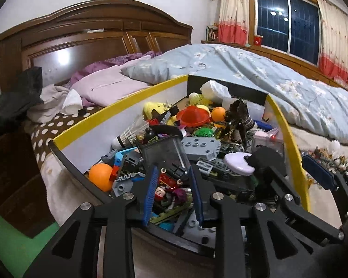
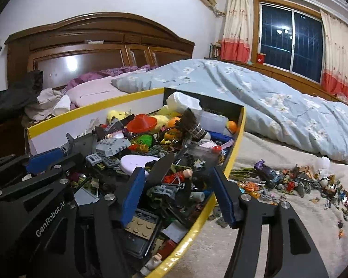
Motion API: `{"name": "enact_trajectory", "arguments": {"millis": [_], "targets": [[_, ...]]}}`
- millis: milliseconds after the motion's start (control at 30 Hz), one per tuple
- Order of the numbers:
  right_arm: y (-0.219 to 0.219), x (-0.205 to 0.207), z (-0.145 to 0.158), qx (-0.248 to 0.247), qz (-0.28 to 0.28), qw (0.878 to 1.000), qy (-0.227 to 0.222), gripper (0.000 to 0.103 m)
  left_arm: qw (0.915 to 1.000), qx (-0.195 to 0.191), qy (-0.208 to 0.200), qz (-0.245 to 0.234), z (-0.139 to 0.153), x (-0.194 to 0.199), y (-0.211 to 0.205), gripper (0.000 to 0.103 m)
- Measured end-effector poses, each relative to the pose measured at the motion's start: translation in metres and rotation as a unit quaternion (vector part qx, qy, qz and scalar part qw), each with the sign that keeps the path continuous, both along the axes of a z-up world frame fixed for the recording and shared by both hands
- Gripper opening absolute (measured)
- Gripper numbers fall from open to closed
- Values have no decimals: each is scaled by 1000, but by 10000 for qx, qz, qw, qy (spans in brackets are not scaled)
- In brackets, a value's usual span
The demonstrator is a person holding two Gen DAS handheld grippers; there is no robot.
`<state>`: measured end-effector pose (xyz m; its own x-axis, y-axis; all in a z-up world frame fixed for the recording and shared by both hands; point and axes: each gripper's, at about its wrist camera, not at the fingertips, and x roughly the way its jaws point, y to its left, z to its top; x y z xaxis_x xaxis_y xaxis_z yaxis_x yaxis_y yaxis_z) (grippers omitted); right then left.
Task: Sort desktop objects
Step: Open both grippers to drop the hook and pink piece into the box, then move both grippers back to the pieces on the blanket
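Observation:
A yellow-rimmed box [image 1: 118,106] on the bed is heaped with toys: building bricks, minifigures, orange balls [image 1: 101,176], a red toy hat [image 1: 192,115] and a lilac piece [image 1: 237,163]. My left gripper [image 1: 174,192] is open above the box's near end, its blue pads either side of a red minifigure [image 1: 167,183], holding nothing. My right gripper [image 2: 178,194] is open over the box's right rim [image 2: 234,148], around a heap with a red minifigure [image 2: 177,176], holding nothing. It also shows in the left wrist view [image 1: 317,173].
Several loose bricks and figures [image 2: 290,183] lie scattered on the beige blanket right of the box, with a white shuttlecock [image 2: 323,169]. A blue floral duvet [image 2: 266,106] lies behind. Pillows and clothes [image 1: 58,102] lie by the wooden headboard.

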<state>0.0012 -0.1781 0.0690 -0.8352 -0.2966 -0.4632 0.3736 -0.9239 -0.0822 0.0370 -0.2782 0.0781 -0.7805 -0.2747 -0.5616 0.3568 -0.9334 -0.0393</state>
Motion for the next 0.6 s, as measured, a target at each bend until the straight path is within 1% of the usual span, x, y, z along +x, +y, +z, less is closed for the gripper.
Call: {"name": "enact_trajectory", "arguments": {"millis": [100,133,200,267,333,433,533,567,600], "targets": [[6,4,8,-51,-71,9999,66,61,9998,12,196,11,8,6,4,29],[9,5,11,-91,-121,9998,106,61,9995,21,315,30,12,9,8,29],[17,8,18,-168,-274,9993,181,65,9989,79,449,61,18,11,13,29],[28,11,25,-223,-418,9986,251,66,9979,236,595,1,26,12,22,29],[41,15,33,-184,-537,9976,387,66,9971,275,707,-99,31,12,32,29],[62,21,41,-109,-673,9966,473,66,9957,233,849,-279,38,13,55,29],[82,26,48,-13,-799,9957,471,66,9927,218,1036,-582,44,17,76,30],[92,30,50,82,-874,9949,488,67,9909,216,1094,-748,45,17,85,32],[101,35,50,178,-927,9943,504,74,9883,260,1149,-973,45,17,95,39]]}}
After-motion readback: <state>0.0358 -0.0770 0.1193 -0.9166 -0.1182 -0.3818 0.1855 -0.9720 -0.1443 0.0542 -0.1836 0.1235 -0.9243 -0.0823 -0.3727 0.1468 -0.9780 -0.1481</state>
